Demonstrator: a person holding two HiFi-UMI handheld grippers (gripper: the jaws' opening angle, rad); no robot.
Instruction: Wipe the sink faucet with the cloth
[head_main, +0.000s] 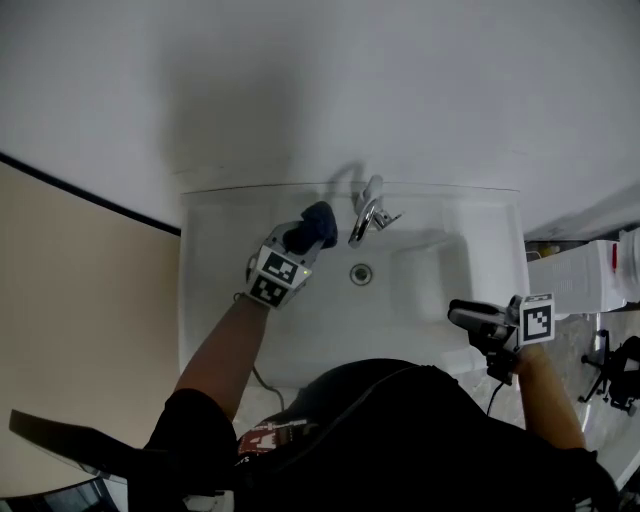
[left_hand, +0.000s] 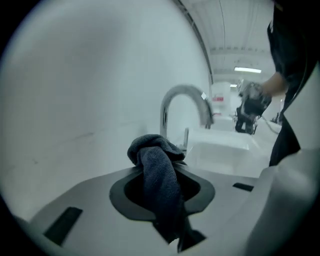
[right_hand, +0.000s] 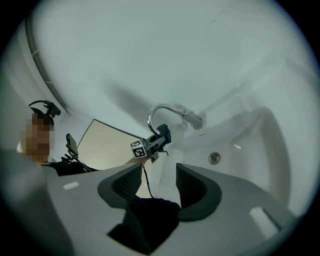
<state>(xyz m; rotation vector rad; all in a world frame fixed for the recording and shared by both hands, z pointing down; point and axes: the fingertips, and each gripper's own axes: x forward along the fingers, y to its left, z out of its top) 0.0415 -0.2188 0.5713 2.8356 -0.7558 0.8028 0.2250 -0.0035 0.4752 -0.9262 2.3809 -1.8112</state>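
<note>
Stage: approach, wipe judged not yet begun | left gripper (head_main: 303, 238): jaws clamped on dark cloth (head_main: 318, 222), just left of faucet (head_main: 367, 212), apart | right gripper (head_main: 462, 316): jaws wide, empty, well right of faucet at sink (head_main: 430, 270) edge | remaining: entire wipe

- plain white wall (head_main: 320, 80) fills the top
- beige surface (head_main: 70, 300) at left, edged by a dark line (head_main: 90, 196)
- pale speckled floor (head_main: 565, 345) at right, black tripod (head_main: 612, 375) on it
- strip light (left_hand: 247, 69) on the ceiling (left_hand: 235, 25)
</note>
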